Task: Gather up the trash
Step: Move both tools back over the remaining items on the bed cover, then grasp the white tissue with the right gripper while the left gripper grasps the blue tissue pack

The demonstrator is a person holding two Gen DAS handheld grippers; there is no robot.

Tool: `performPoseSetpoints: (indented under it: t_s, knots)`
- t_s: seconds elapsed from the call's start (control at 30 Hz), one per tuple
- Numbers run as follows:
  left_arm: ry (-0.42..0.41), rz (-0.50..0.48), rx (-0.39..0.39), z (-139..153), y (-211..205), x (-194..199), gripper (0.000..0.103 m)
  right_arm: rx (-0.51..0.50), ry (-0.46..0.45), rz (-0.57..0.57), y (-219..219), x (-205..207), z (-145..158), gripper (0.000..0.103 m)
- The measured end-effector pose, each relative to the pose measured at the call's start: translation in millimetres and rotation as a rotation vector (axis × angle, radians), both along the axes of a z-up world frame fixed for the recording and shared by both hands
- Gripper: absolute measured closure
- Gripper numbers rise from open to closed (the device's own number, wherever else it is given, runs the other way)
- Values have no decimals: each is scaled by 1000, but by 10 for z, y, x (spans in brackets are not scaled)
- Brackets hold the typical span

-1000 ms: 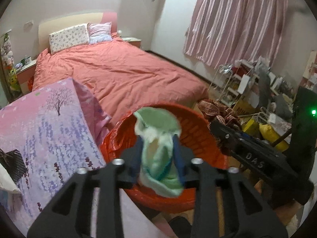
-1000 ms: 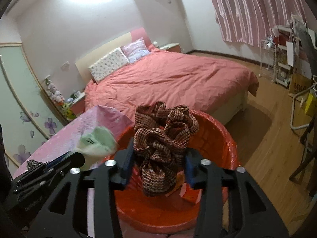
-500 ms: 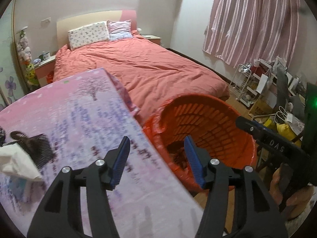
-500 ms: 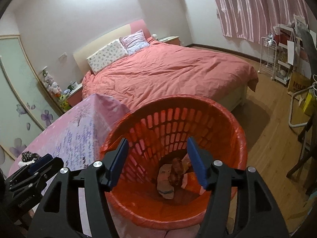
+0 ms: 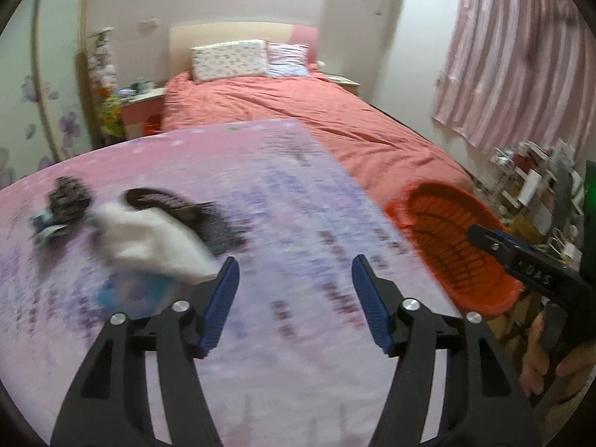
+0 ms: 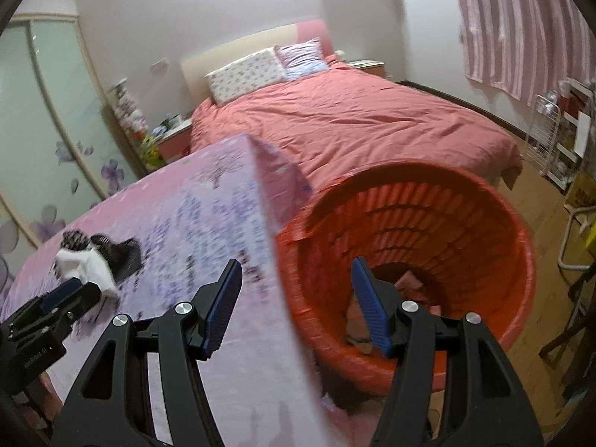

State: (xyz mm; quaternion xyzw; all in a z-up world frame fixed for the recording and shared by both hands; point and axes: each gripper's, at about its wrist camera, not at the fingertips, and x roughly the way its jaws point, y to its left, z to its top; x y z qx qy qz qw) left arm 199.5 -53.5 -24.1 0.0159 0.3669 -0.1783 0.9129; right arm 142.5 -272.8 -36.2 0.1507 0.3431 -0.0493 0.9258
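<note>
My left gripper [image 5: 294, 272] hovers over the pink flowered tablecloth [image 5: 283, 335]; its jaws are opening with nothing between them. Just left of its fingertips lie a crumpled white wad [image 5: 149, 238], a dark mesh piece [image 5: 216, 227] and a blue scrap [image 5: 126, 290], all blurred. A smaller dark bundle [image 5: 67, 201] lies farther left. My right gripper [image 6: 296, 279] is open and empty above the table's edge, beside the orange basket [image 6: 428, 193], which stands against that edge. Scraps of trash [image 6: 409, 283] lie at the basket's bottom. The white wad [image 6: 85, 264] also shows in the right wrist view.
A bed with a salmon cover [image 6: 354, 119] stands behind the table and basket. Pink striped curtains [image 5: 521, 67] hang at the right. A cluttered wire rack [image 6: 558, 138] and a folding frame [image 6: 573, 238] stand on the wooden floor at right. A nightstand [image 5: 141, 108] sits left of the bed.
The left gripper let go of the green-white wad and the right let go of the brown striped cloth over the basket. Both opened and swung left toward the table.
</note>
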Motion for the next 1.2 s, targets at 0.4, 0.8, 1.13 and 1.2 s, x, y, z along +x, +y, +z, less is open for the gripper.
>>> performPoseSetpoints:
  t_s: [0.4, 0.8, 1.13, 1.2]
  knots:
    - [123, 205, 93, -491, 923, 281, 32, -27, 54, 142, 855, 151, -132, 42]
    - [157, 303, 114, -625, 1477, 482, 32, -35, 83, 255, 1452, 353, -201, 42]
    - [169, 420, 28, -488, 2335, 412, 26, -1, 68, 401, 2096, 572, -182, 34]
    - [154, 423, 17, -443, 2393, 391, 25, 7, 59, 423, 2215, 604, -154, 31]
